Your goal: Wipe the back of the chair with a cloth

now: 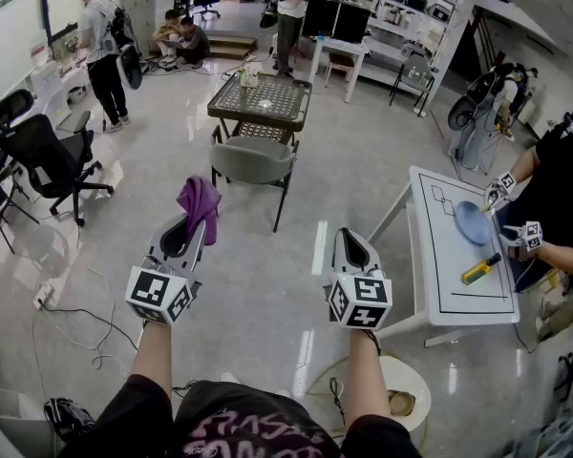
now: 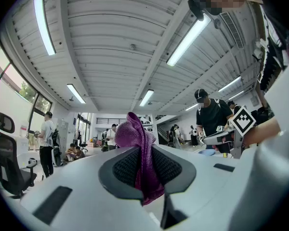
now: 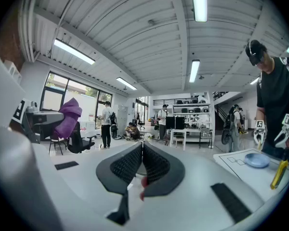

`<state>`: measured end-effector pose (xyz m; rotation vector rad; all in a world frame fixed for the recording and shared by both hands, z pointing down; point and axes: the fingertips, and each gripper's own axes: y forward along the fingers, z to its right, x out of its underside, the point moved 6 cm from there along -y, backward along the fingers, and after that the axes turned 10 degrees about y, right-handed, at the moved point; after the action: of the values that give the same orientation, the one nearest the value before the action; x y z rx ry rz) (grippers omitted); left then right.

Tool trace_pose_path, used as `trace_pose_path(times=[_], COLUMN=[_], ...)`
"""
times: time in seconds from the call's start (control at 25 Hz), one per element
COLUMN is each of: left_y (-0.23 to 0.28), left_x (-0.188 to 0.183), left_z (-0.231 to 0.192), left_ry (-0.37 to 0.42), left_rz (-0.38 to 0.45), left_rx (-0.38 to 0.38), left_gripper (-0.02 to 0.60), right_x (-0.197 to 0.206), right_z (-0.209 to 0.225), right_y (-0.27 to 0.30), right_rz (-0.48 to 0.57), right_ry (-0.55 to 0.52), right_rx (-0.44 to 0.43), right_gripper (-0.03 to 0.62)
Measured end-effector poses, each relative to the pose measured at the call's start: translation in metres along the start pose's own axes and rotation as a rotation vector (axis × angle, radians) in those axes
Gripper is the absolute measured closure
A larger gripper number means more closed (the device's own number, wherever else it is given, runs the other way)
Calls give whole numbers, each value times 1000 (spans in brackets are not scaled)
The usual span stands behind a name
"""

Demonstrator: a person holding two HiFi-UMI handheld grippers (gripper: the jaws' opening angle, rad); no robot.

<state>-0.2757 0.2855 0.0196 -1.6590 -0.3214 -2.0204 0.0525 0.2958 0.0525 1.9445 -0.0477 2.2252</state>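
Note:
A purple cloth (image 1: 200,203) is pinched in my left gripper (image 1: 193,229), bunched above the jaws and hanging between them (image 2: 142,158). The grey chair (image 1: 252,160) with a curved backrest stands ahead on the floor, in front of a dark mesh-top table (image 1: 263,100); its back faces me. My left gripper is still short of the chair. My right gripper (image 1: 349,246) is shut with nothing between its jaws, held to the right at about the same height. In the right gripper view the cloth (image 3: 69,117) shows at the far left.
A white table (image 1: 458,256) stands at the right with a blue plate (image 1: 474,222) and a yellow-handled tool (image 1: 480,269); a person in black works there. A black office chair (image 1: 48,160) is at the left. Cables (image 1: 76,318) lie on the floor. Other people stand farther back.

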Motion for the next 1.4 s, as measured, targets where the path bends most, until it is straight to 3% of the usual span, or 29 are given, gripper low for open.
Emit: trace_pose_path(times=[0.72,1.4], left_y=[-7,5], left_x=[6,42], left_z=[-4,-49], left_ry=[2,-16], left_rz=[3,-1], left_rx=[-2,23], left_gripper=[503,503], right_x=[3,21], right_z=[-8,-33], right_y=[-1,37], right_rz=[3,-14], right_ry=[-6,-11], right_rx=[-4,19], right_gripper=[566,566])
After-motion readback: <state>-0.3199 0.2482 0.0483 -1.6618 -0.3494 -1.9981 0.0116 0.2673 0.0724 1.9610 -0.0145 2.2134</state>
